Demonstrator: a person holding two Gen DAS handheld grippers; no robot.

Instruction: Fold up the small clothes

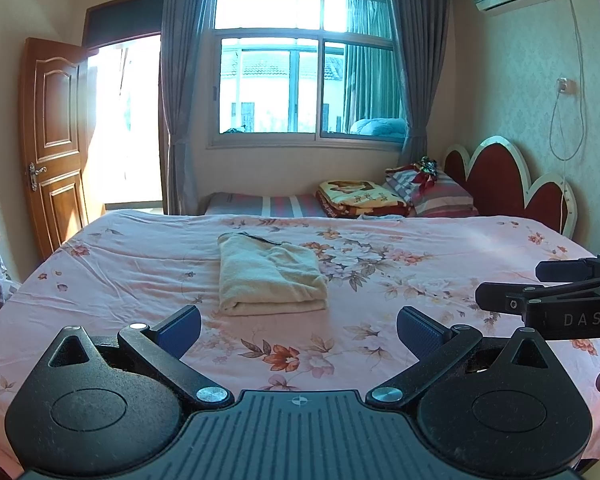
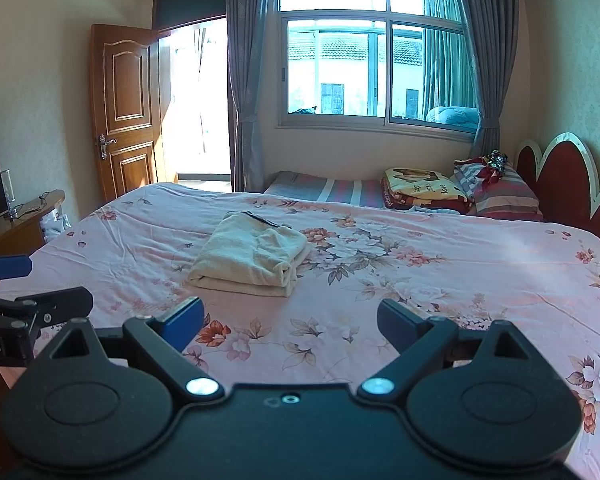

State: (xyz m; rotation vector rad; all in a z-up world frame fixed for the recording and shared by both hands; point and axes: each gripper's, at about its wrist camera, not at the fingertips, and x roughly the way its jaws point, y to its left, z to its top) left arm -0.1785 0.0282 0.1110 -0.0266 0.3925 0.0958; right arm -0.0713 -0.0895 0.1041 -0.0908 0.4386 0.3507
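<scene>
Here the cream garment (image 1: 270, 276) lies already folded into a thick rectangular stack on the floral bedspread (image 1: 440, 248), near the middle of the bed and well short of the striped pillows (image 1: 440, 196) by the red headboard (image 1: 496, 176). Taking the garment as the landmark, both claws hang on its near side, apart from it and touching nothing. The left claw (image 1: 298, 330) sits almost squarely in front of the garment's near folded edge, its blue pads spread wide and empty. The right claw (image 2: 290, 326) is likewise released and holds nothing, and stands off to the garment's right, so that the stack lies ahead and slightly left of it. The garment's long axis seems to run away from the claws toward the window (image 1: 308, 64), with the doubled fold facing them. In my judgement the left claw is the nearer and the better lined up for any last touch. Both are held level, pointing across the bed, side by side with their bodies close together. Since the stack looks finished, the fold appears essentially done.
</scene>
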